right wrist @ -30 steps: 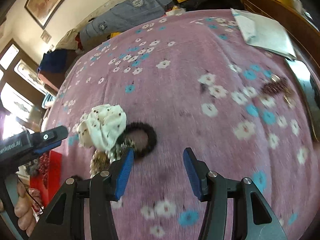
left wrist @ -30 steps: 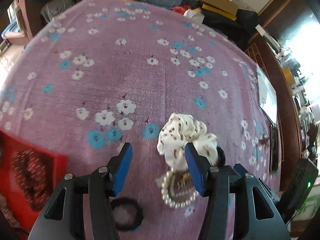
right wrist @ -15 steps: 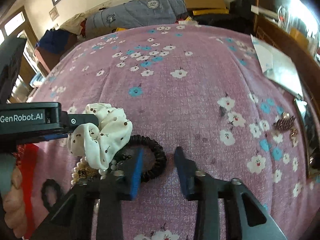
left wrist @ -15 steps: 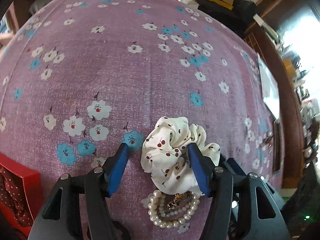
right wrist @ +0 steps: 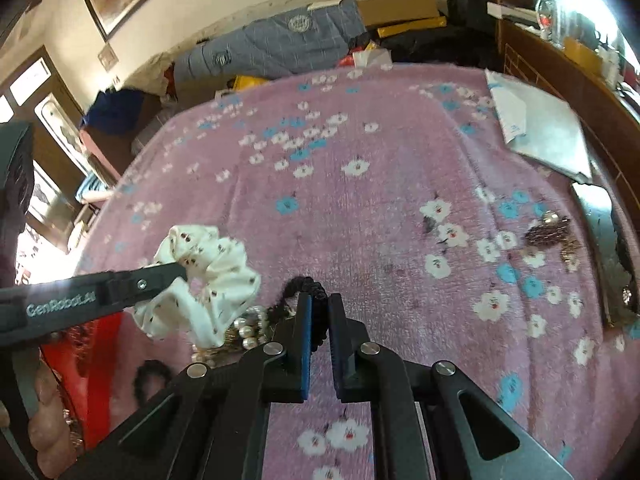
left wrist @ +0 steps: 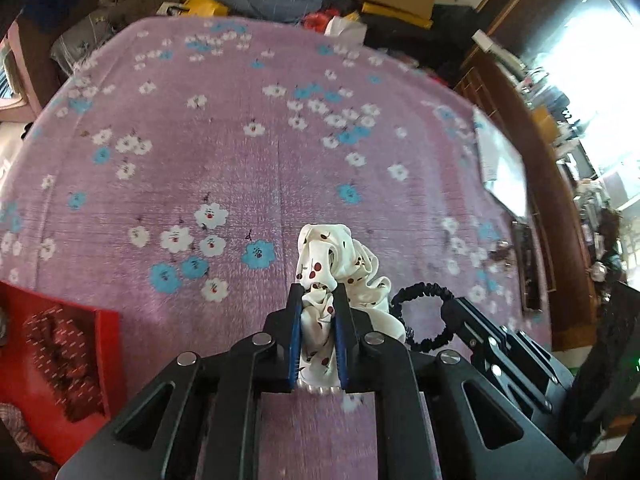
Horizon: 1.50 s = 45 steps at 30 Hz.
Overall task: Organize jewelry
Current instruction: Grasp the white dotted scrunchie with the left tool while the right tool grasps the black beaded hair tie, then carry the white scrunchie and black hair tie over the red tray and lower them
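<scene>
My left gripper (left wrist: 318, 292) is shut on a white cherry-print scrunchie (left wrist: 340, 264) and holds it just above the purple flowered cloth; it also shows in the right wrist view (right wrist: 208, 276). My right gripper (right wrist: 319, 300) is shut on a black hair tie (right wrist: 298, 286), seen as a ring in the left wrist view (left wrist: 424, 316). A pearl bracelet (right wrist: 246, 330) lies under the scrunchie, partly hidden. A second black hair tie (right wrist: 150, 380) lies near the front left.
A red box (left wrist: 60, 364) holding dark red items sits at the front left. Brown hair clips (right wrist: 552, 236) lie at the right, beside a mirror (right wrist: 608, 248) and a white envelope (right wrist: 540, 132). Clutter lines the far edge.
Both grippers have shut: the left on the white scrunchie, the right on the black hair tie. The scrunchie is pinched and lifted off the pearls.
</scene>
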### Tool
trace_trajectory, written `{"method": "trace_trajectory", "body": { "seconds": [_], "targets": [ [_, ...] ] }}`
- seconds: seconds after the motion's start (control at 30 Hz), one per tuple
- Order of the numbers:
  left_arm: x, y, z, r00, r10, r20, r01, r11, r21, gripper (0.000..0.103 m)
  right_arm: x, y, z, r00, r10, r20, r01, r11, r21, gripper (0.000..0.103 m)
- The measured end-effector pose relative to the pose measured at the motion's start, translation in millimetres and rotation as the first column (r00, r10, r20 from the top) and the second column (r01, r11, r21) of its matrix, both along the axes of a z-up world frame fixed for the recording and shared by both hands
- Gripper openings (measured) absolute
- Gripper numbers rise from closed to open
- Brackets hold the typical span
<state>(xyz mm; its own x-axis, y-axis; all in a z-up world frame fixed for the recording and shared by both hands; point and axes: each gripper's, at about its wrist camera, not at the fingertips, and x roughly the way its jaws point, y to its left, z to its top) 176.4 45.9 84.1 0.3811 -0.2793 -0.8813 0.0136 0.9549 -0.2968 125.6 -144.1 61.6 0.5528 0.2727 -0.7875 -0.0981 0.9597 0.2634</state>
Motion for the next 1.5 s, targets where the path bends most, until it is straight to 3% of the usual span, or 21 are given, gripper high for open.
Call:
{"method": "trace_trajectory", "body": {
  "seconds": [0.17, 0.47, 0.7, 0.9, 1.07, 1.5],
  "targets": [
    [-31.5, 17.9, 35.2, 0.999, 0.003, 0.052, -0.002, 1.000, -0.023, 0.013, -20.7, 1.4, 27.5, 0.999, -0.003, 0.034, 0.002, 0.999, 0.032, 0.009],
    [-97.0, 61.0, 83.0, 0.989, 0.031, 0.143, -0.034, 0.999, 0.017, 0.013, -59.8, 28.2, 64.9, 0.996, 0.035, 0.079, -0.039, 0.998, 0.041, 0.009],
    [-155.3, 138.9, 102.1, 0.973, 0.139, 0.185, -0.154, 0.985, 0.072, 0.013, -91.7, 61.5, 87.6, 0.991, 0.084, 0.106, -0.090, 0.995, 0.051, 0.009],
    [-188.4, 217.4, 92.6, 0.950, 0.265, 0.165, -0.286, 0.951, 0.118, 0.013, -108.7, 96.8, 98.4, 0.984, 0.134, 0.116, -0.141, 0.988, 0.058, 0.009],
    [-200.9, 267.2, 74.8, 0.933, 0.335, 0.127, -0.349, 0.931, 0.110, 0.013, -111.9, 131.9, 92.9, 0.981, 0.171, 0.092, -0.177, 0.982, 0.059, 0.009],
    [-182.3, 304.2, 19.0, 0.943, 0.330, 0.037, -0.332, 0.942, 0.051, 0.013, -91.0, 255.0, 69.3, 0.952, 0.305, 0.032, -0.307, 0.948, 0.082, 0.009]
  ]
}}
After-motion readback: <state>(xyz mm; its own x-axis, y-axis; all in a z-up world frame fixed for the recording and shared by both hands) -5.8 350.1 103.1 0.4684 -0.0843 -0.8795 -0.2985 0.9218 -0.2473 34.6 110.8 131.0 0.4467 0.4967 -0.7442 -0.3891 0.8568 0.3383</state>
